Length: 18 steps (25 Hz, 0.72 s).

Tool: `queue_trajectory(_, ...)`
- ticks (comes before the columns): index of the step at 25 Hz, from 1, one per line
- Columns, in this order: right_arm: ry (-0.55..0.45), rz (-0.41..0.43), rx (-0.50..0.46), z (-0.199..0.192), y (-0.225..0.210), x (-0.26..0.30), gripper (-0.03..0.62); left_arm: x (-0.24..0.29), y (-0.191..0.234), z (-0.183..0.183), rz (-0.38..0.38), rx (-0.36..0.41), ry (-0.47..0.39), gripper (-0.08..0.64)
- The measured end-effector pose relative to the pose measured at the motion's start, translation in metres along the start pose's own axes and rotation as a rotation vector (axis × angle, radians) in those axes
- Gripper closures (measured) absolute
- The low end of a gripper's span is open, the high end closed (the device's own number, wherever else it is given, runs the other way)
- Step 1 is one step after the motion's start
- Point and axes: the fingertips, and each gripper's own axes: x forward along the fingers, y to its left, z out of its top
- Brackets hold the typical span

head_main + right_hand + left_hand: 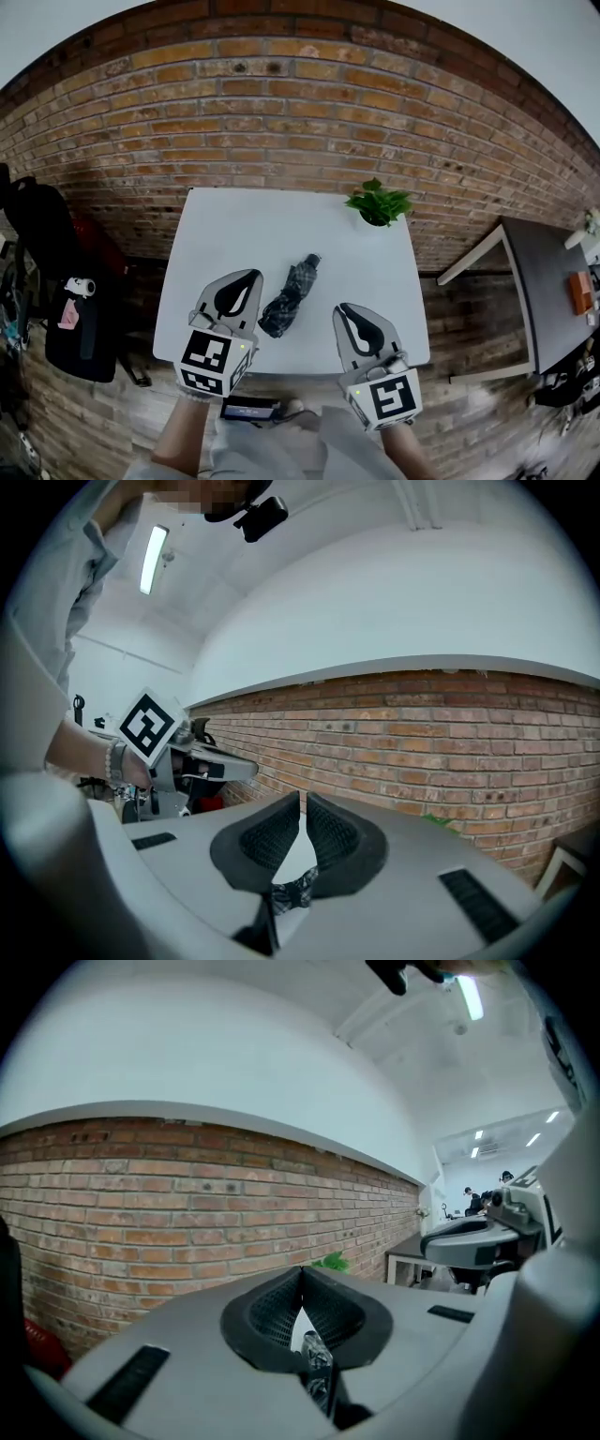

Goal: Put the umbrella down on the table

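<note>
A folded dark plaid umbrella (291,298) lies flat on the white table (281,216), slanting from near left to far right. My left gripper (246,274) hovers just left of it, jaws shut with nothing between them. My right gripper (345,307) hangs to the umbrella's right, its jaws also together and empty. In the left gripper view the pads meet at the left gripper (301,1271), and a piece of the umbrella (319,1372) shows below them, on the table beyond. In the right gripper view the right gripper (303,797) shows only a thin slit, with the umbrella's fabric (292,892) beneath it.
A small potted plant (378,202) stands at the table's far right corner, against a brick wall (300,112). A black bag (56,281) sits on the floor to the left. A dark table (544,281) with an orange item (581,291) stands to the right.
</note>
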Motion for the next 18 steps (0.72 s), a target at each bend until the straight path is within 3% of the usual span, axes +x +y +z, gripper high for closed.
queue_trajectory(3, -0.040, -0.002, 0.001, 0.008, 0.002, 0.001, 0.540, -0.016, -0.005, 0.009, -0.001, 0.007, -0.041, 0.541)
queue_trajectory(18, -0.031, 0.024, 0.005, 0.014, 0.014, 0.006, 0.540, -0.047, -0.035, 0.028, -0.087, 0.025, -0.117, 0.541)
